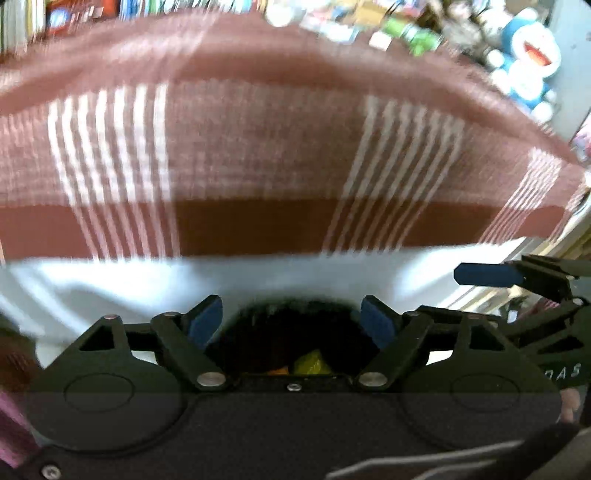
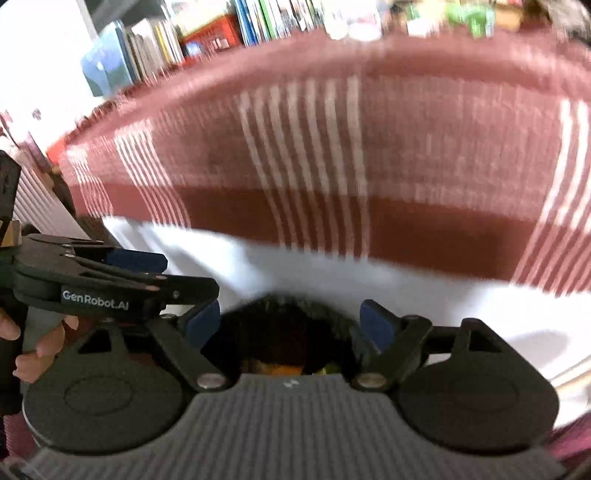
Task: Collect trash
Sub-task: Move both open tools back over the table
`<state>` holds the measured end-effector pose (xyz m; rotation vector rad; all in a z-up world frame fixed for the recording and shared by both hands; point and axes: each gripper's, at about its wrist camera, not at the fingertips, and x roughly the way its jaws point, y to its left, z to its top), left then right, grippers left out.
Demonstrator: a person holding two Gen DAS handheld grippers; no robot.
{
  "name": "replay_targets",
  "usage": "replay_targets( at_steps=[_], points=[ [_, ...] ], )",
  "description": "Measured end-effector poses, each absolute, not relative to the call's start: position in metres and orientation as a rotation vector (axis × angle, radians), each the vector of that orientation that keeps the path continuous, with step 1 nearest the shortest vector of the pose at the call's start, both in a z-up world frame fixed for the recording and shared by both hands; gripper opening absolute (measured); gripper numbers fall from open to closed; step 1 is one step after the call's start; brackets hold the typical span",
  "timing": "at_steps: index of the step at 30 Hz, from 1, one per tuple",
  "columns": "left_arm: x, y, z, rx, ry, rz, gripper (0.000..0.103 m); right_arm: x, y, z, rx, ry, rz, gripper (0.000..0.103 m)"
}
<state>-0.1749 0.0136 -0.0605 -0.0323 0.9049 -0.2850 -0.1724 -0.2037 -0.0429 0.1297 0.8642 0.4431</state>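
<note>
Red striped tablecloth, shelved books, blue plush toy

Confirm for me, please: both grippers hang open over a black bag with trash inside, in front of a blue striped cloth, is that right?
Not quite: the cloth is red with white stripes, not blue, as both wrist views show. The rest holds: the left gripper and right gripper are open over the black bag with trash inside.

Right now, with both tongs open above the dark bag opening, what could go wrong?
1. The black bag mouth is held by neither the left tongs nor the right tongs; it may sag shut over the yellow scrap.
2. Both views are blurred, so aiming the next grasp may be hard.
3. The tongs are close side by side and could collide.
</note>
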Motion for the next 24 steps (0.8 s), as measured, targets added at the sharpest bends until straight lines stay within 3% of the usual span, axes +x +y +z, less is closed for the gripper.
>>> replay_targets(
  at_steps=[6, 12, 24],
  points=[
    [-0.152, 0.016, 0.004, -0.038, 0.729, -0.32, 0.089, -0.159, -0.217, 0.016, 0.093, 0.676, 0.416, 0.092],
    [-0.102, 0.004, 0.042, -0.052, 0.628, -0.298, 0.09, -0.126, -0.237, 0.052, 0.037, 0.551, 0.274, 0.092],
    [0.039, -0.063, 0.035, -0.104, 0.628, -0.26, 0.092, -0.01, -0.308, 0.08, 0.124, 0.491, 0.067, 0.089]
  ],
)
